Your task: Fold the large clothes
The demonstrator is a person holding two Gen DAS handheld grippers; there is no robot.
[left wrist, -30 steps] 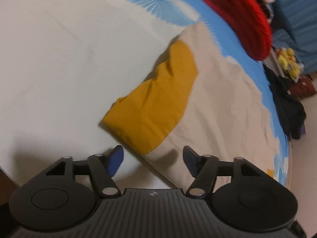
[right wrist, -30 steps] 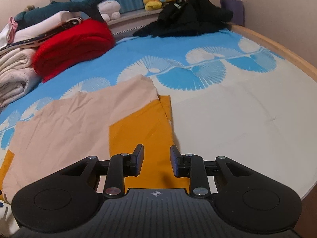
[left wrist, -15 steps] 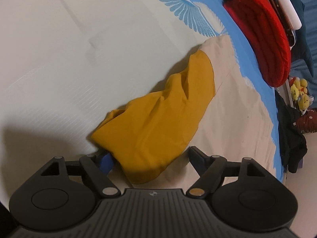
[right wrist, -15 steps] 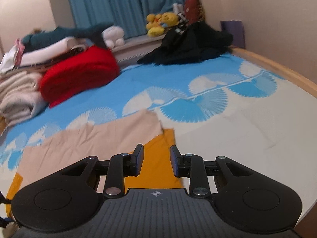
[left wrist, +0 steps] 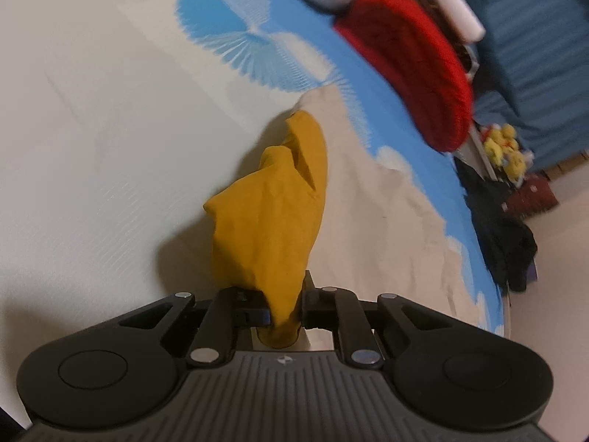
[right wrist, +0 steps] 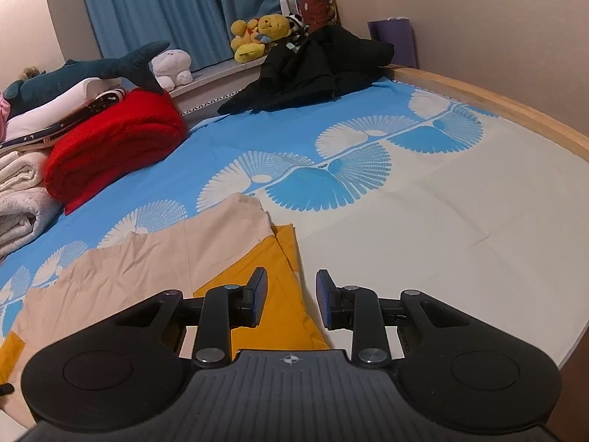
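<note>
A large beige garment (left wrist: 371, 221) with mustard-yellow sleeves lies spread on the bed. In the left wrist view one yellow sleeve (left wrist: 272, 228) is bunched up and raised off the sheet. My left gripper (left wrist: 286, 309) is closing its jaws on the sleeve's end, and the pads press on the cloth. In the right wrist view the beige body (right wrist: 147, 269) lies flat with another yellow sleeve (right wrist: 285, 331) along its right edge. My right gripper (right wrist: 291, 296) hovers open just above that sleeve, and the cloth lies below its fingers, not pinched.
A rolled red blanket (right wrist: 114, 151) and folded towels (right wrist: 18, 191) sit at the far left of the blue-and-white sheet (right wrist: 441, 221). Black clothes (right wrist: 316, 70) and plush toys (right wrist: 257, 33) lie at the back. A wooden bed edge (right wrist: 515, 110) runs along the right.
My left gripper went from wide open around the yellow sleeve's end to clamped on it, and the sleeve now stands bunched and lifted. The right gripper tilted up slightly, its jaws unchanged.
</note>
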